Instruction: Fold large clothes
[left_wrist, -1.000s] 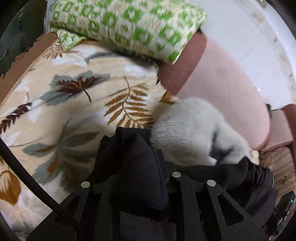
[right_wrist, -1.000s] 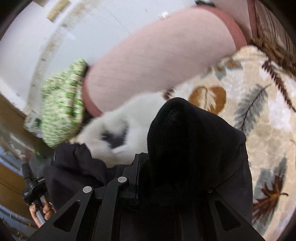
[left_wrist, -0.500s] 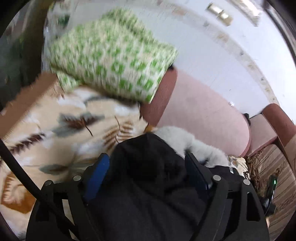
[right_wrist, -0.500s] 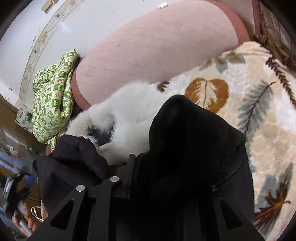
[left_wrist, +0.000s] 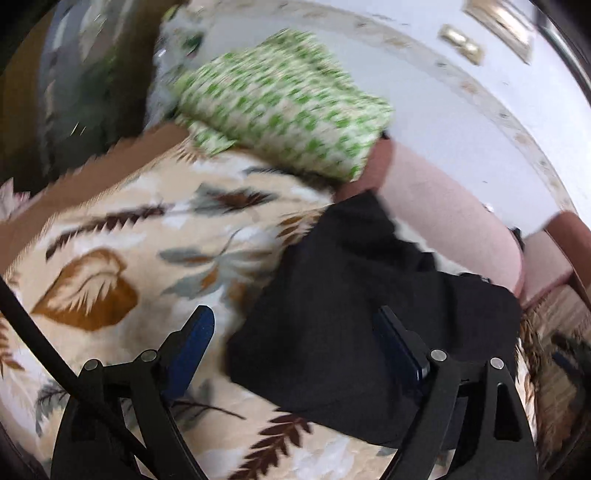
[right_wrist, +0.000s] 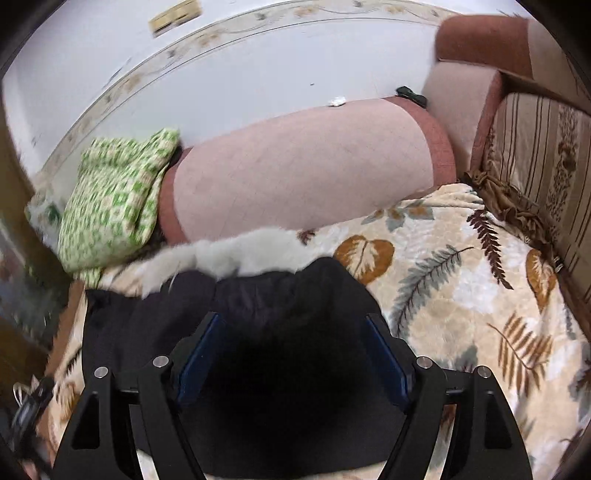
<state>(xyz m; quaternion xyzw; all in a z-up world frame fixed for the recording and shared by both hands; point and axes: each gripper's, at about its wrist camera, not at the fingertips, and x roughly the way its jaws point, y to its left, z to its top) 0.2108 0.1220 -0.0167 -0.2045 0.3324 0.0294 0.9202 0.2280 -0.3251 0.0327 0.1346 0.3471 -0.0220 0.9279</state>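
A black garment (left_wrist: 369, 306) with a white furry trim (right_wrist: 236, 254) lies folded on the leaf-patterned blanket (left_wrist: 129, 251). My left gripper (left_wrist: 295, 332) is open, its blue-padded fingers (left_wrist: 192, 339) spread over the garment's left edge, holding nothing. My right gripper (right_wrist: 291, 343) is open too, its fingers (right_wrist: 384, 354) either side of the black garment (right_wrist: 280, 369), which lies below them. The fur trim shows only as a strip beyond the black cloth in the right wrist view.
A pink bolster cushion (right_wrist: 303, 170) lies along the back against the white wall. A green-and-white checked pillow (left_wrist: 280, 107) sits at the back left, also in the right wrist view (right_wrist: 110, 199). A striped sofa back (right_wrist: 543, 166) rises at the right.
Both grippers were shut on the black garment and have opened and let it go. They have pulled back, and the garment now lies flatter over the white fur.
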